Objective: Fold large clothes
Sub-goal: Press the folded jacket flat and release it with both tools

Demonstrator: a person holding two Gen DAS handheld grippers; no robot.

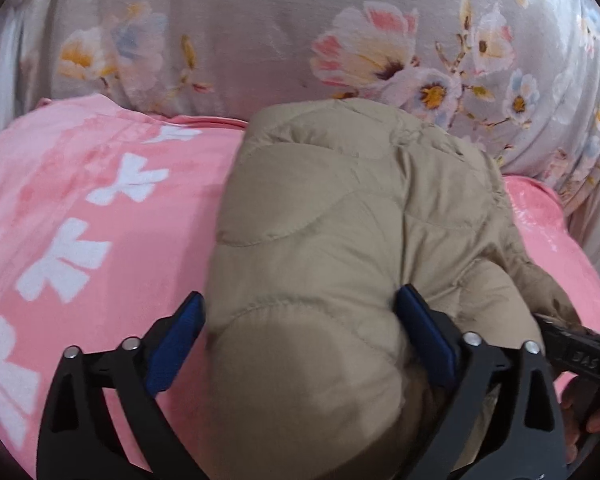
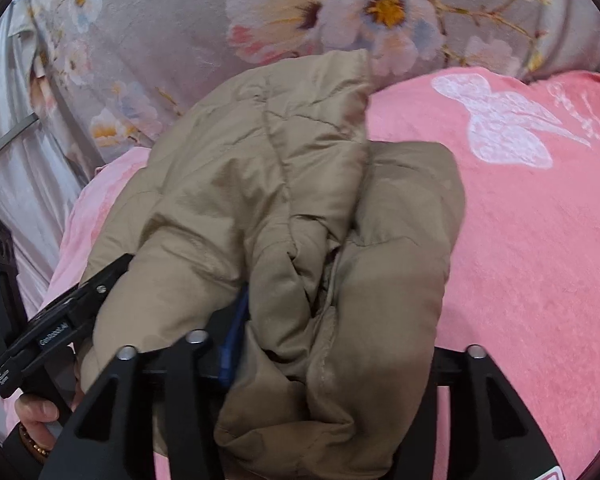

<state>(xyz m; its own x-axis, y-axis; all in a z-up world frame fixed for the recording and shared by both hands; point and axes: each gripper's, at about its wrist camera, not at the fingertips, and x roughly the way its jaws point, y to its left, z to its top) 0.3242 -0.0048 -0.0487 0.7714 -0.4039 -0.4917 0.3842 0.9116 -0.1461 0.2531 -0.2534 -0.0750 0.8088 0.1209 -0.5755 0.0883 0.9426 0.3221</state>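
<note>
A folded tan jacket (image 1: 340,220) lies on a pink blanket (image 1: 100,200). The left gripper (image 1: 300,336) straddles it, spread wide. The right gripper (image 2: 332,344) is parted around its folds.

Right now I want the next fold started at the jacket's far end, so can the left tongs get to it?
Probably yes. The left tongs stand open around the near end of the jacket, and nothing lies on it toward the far end.

A bedroom — pink blanket (image 1: 80,200), floral bedding (image 1: 260,40).
</note>
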